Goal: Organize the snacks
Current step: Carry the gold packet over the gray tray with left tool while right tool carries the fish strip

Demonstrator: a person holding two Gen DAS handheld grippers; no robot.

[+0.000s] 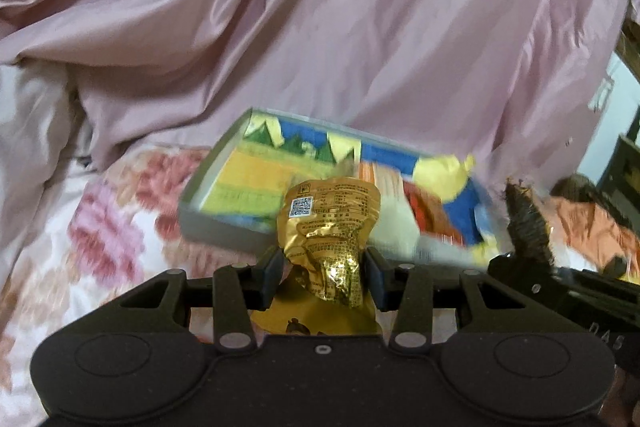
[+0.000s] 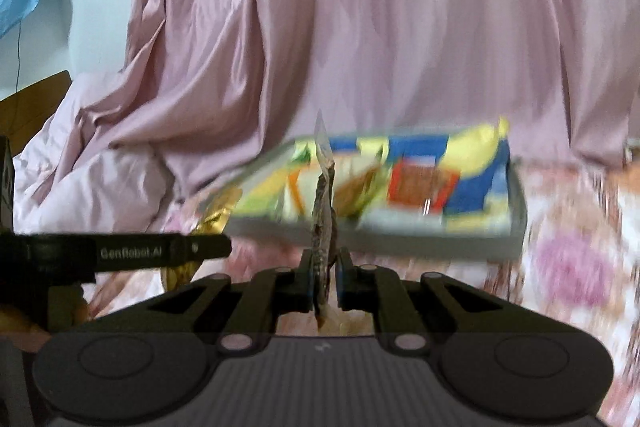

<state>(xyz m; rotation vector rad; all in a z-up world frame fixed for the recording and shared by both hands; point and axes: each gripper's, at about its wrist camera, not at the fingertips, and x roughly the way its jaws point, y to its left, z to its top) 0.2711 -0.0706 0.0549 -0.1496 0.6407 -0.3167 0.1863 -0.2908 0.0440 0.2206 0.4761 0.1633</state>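
The left gripper is clenched on a crumpled gold snack packet, pinched at its lower half so the printed top stands up above the pads. The right gripper is clamped on a thin dark snack packet, held edge-on and upright.

Both hover just near of the shallow box, which lies on the floral bedspread with its near wall facing the 2 tools. To do this step well, I would lift each packet over that near wall, lower it flat onto free floor at the box's left, then let go.

A red packet and a yellow wrapper already crowd the right half. The grippers sit close side by side, so 1 should go first. The pink curtain hangs just beyond the far wall.
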